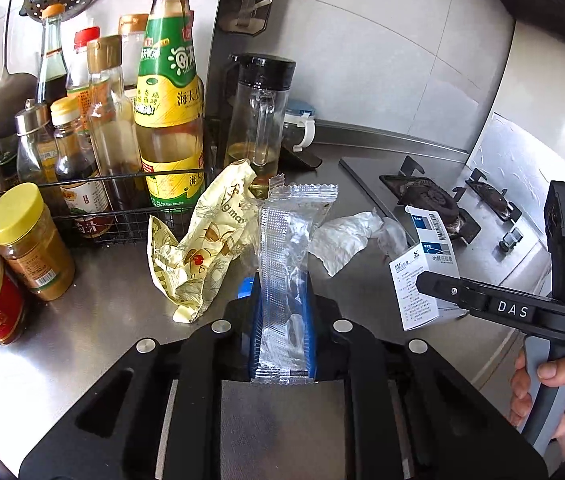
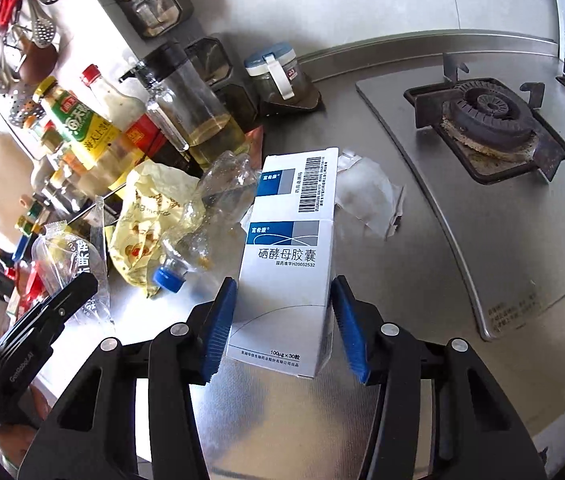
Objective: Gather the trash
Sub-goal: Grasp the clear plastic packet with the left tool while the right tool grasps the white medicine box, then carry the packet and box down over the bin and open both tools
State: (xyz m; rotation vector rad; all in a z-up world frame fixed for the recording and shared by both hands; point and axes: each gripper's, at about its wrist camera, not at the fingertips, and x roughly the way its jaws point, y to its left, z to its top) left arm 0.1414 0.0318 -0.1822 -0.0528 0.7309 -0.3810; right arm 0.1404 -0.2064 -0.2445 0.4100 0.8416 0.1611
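Left gripper (image 1: 282,320) clenched on clear wrapper (image 1: 284,280), lifted for disposal. Right gripper (image 2: 284,324) straddles medicine box (image 2: 288,264), pads not visibly touching; yellow wrapper (image 1: 198,240) left on tabletop (image 1: 94,300).

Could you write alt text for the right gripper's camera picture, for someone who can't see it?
A white and blue medicine box sits between the right gripper's blue pads on a steel kitchen counter. Left lie a crushed plastic bottle and yellow wrapper; a gas burner sits right.

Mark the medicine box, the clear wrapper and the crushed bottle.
medicine box (image 2: 288,256): right wrist view, printed front face.
clear wrapper (image 1: 286,264): left wrist view, middle of strip.
crushed bottle (image 2: 202,216): right wrist view, crumpled body.
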